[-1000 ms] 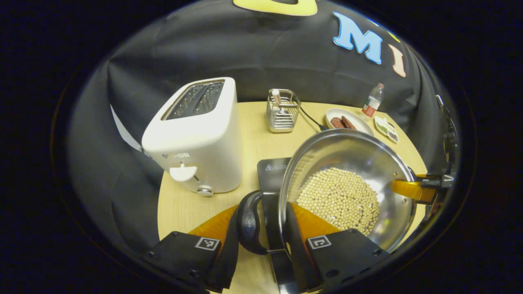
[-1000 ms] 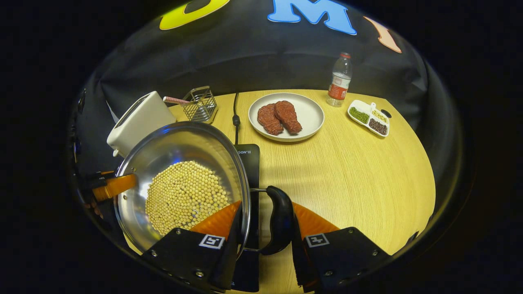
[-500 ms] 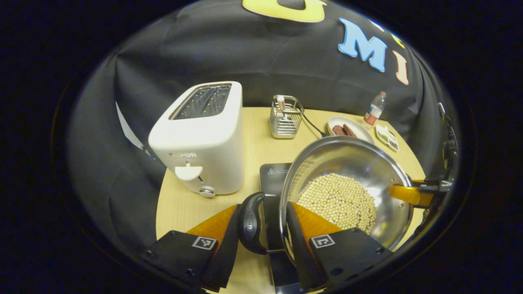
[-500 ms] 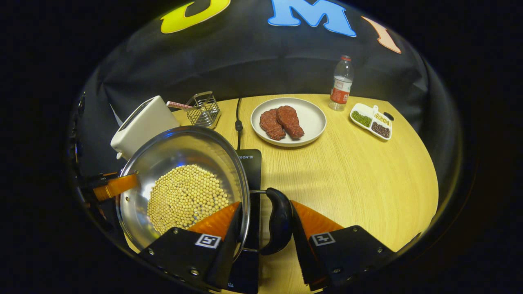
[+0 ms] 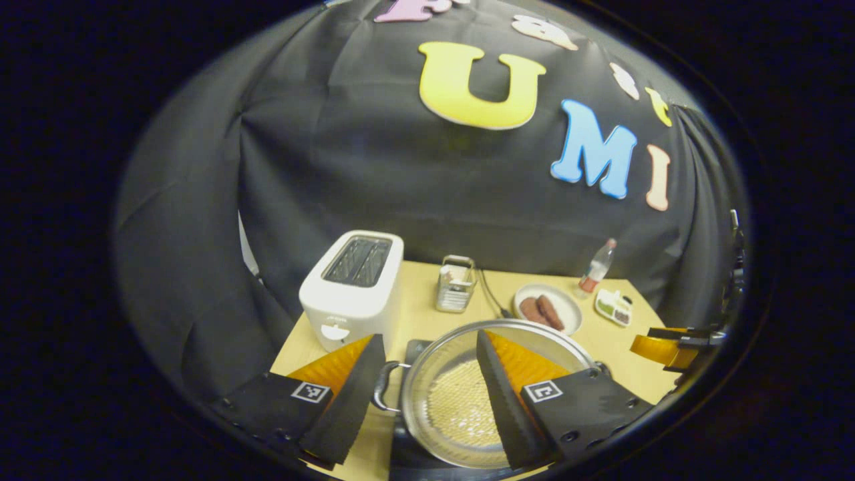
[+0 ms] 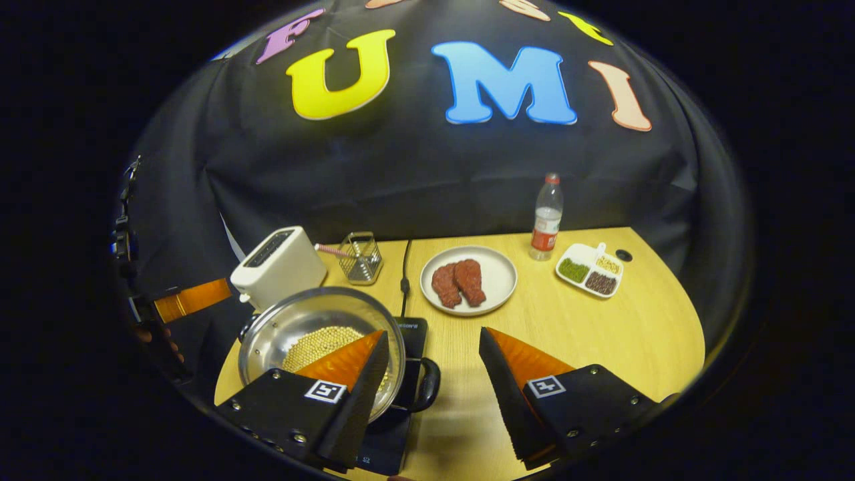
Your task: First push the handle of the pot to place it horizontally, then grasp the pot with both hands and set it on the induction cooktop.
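pot (image 6: 320, 334): sits on cooktop (image 6: 407, 374) near table's (image 6: 601, 334) front edge, task looks done
my left gripper (image 5: 427, 401): fingers apart, empty, above pot
my right gripper (image 6: 434, 394): fingers apart, empty

**Colours on the tabletop**

The tabletop (image 6: 601, 334) is pale yellow wood with a fine grain. The pot (image 6: 280, 327) is shiny silver steel, filled with cream-yellow beans (image 6: 314, 342), and its side handle (image 6: 427, 384) is black. The induction cooktop (image 6: 411, 334) under it is glossy black. The toaster (image 6: 277, 267) is white with dark slots. The wire basket (image 6: 361, 257) is silver, holding a pink-and-white striped stick. The plate (image 6: 501, 270) is off-white and carries two reddish-brown steaks (image 6: 457, 284). The bottle (image 6: 546, 217) is clear with a red cap and red label. The small divided dish (image 6: 588, 268) is white, with green, yellow and dark brown fillings. Each claw has orange fingers with black faces and a black-and-white square marker, seen on the right claw (image 6: 434, 374) and the left claw (image 5: 427, 384).
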{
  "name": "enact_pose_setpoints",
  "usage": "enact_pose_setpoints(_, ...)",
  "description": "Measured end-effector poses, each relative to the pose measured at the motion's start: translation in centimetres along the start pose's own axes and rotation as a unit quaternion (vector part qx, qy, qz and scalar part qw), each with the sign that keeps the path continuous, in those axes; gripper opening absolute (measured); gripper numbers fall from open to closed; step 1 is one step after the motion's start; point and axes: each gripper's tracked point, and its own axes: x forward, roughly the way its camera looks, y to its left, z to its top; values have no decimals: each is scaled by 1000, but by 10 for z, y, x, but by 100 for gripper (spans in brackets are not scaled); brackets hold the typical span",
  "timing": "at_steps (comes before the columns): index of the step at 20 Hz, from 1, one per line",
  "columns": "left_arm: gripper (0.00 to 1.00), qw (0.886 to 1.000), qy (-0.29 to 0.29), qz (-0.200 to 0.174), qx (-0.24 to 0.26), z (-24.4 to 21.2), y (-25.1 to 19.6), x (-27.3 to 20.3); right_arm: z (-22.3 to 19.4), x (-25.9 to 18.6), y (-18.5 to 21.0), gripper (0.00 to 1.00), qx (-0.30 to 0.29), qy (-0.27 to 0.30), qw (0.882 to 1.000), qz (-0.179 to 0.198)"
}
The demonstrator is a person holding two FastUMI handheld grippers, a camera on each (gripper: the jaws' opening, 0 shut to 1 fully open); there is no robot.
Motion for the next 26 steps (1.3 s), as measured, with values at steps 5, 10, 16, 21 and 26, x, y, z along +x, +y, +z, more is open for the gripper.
enact_pose_setpoints(5, 90, 993, -116, -21, 24, 75, -106, -76, 79, -76, -51, 83, -3, -108, 994, -11)
enact_pose_setpoints(10, 97, 979, -199, -39, 39, 124, -215, -139, 125, -145, -114, 99, -8, -176, 984, -29)
enact_pose_setpoints(16, 97, 972, -225, -26, 63, 130, -278, -179, 140, -188, -166, 100, -18, -212, 976, -38)
enact_pose_setpoints(21, 95, 972, -228, 5, 52, 128, -289, -186, 143, -190, -176, 100, -17, -217, 976, -11)
enact_pose_setpoints(26, 95, 970, -236, -12, 58, 140, -296, -197, 149, -194, -171, 100, -11, -223, 975, -14)
